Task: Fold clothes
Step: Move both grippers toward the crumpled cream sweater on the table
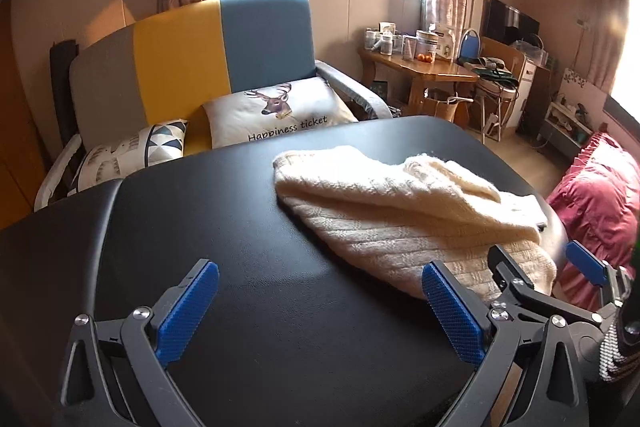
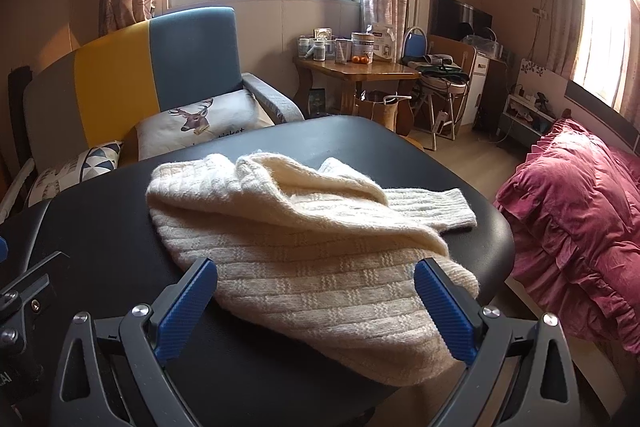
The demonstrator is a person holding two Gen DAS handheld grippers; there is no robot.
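A cream knitted sweater (image 1: pixel 400 211) (image 2: pixel 304 247) lies loosely bunched on a black padded table (image 1: pixel 224 227) (image 2: pixel 104 227), toward its right side, one sleeve reaching to the table's right edge. My left gripper (image 1: pixel 320 311) is open over bare table, its right finger beside the sweater's near hem. My right gripper (image 2: pixel 316 311) is open, its blue pads on either side of the sweater's near end, holding nothing. That right gripper (image 1: pixel 540 263) also shows at the right of the left wrist view.
Behind the table stands a grey, yellow and blue sofa (image 1: pixel 180 55) with a deer pillow (image 1: pixel 276 115). A wooden table (image 1: pixel 420 67) with jars is further back. A red ruffled quilt (image 2: pixel 572 227) lies close to the black table's right edge.
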